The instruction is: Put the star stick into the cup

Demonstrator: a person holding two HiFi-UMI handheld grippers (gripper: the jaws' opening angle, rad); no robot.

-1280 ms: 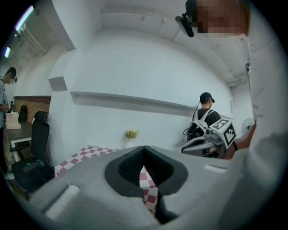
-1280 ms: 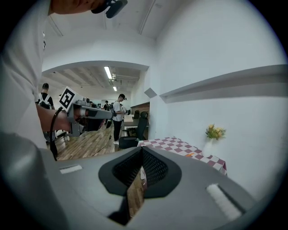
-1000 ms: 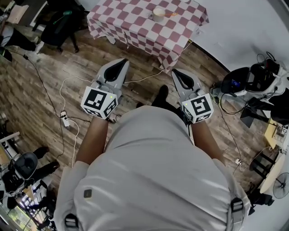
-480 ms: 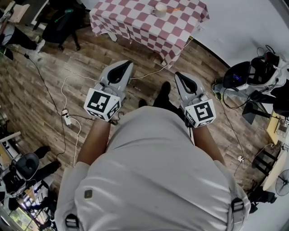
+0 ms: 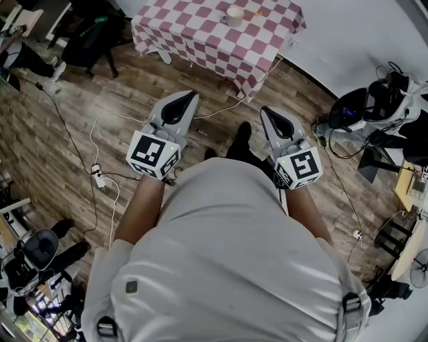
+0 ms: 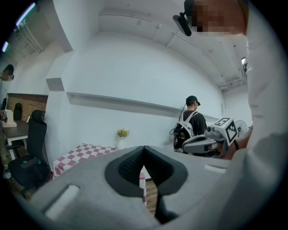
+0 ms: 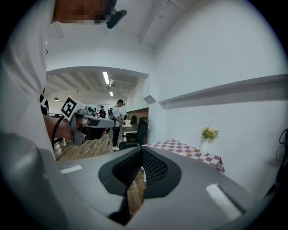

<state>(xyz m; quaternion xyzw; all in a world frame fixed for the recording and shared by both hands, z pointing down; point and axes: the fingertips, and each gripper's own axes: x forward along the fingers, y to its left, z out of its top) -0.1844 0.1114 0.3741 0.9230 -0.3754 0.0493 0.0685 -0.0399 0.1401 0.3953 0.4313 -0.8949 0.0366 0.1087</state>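
Observation:
A pale cup point(image 5: 234, 15) stands on a table with a red-and-white checkered cloth point(image 5: 200, 40), far ahead of me. A thin orange thing point(image 5: 254, 13) lies just right of the cup; I cannot make out its shape. My left gripper point(image 5: 182, 100) and right gripper point(image 5: 270, 114) are held low in front of the person's body, over the wooden floor and well short of the table. Both are shut with nothing between the pads. The left gripper point(image 6: 144, 150) and the right gripper point(image 7: 142, 150) each look toward the table point(image 6: 85, 152) point(image 7: 189, 150).
Cables and a power strip point(image 5: 97, 179) lie on the floor at the left. Black equipment point(image 5: 364, 113) stands at the right. A vase of yellow flowers point(image 6: 122, 134) sits on the table by the wall. A person with a backpack point(image 6: 192, 123) stands beyond.
Both grippers have shifted slightly down and right in the head view and the table has slid a little toward the top edge. Both jaws stay shut and empty.

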